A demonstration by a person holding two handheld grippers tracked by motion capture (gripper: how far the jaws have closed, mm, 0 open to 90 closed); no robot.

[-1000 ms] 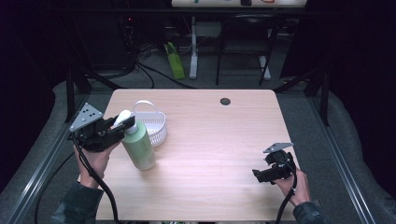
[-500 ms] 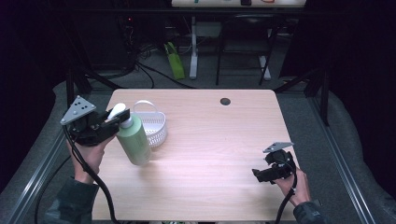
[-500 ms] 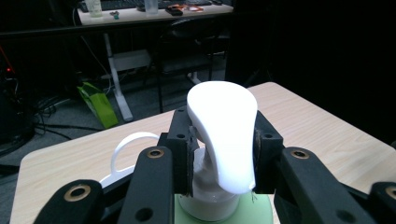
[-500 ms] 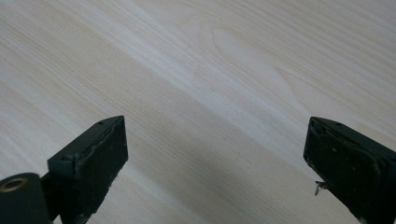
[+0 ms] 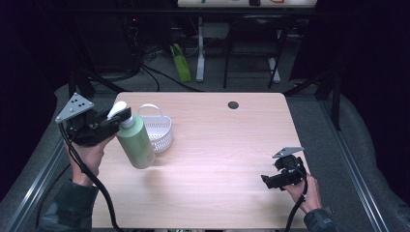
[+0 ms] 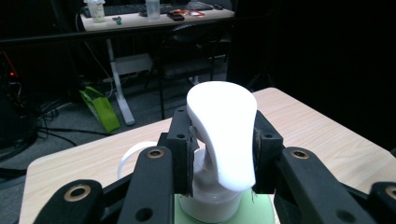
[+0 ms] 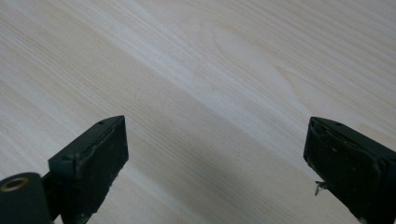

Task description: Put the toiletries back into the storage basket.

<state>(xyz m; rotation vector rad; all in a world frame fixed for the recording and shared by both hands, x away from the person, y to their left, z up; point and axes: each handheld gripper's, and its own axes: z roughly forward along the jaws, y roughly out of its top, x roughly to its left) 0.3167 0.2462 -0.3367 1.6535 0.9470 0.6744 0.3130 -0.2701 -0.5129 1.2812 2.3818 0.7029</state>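
Because the pale green plastic pump bottle [image 5: 135, 141] is being clamped at its white pump neck [image 6: 223, 135] by the left gripper [image 5: 117, 119], it is being held tilted at centre left of the high view, just beside the white slotted plastic basket [image 5: 157, 129]. Its base contact with the light wooden table [image 5: 217, 145] cannot be confirmed. The right gripper [image 5: 271, 181] is being kept wide and empty at lower right.

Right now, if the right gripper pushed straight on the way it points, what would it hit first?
Most likely the bare table. The right gripper has its jaws open with nothing between them, angled down at the wood. How near it sits is unclear.
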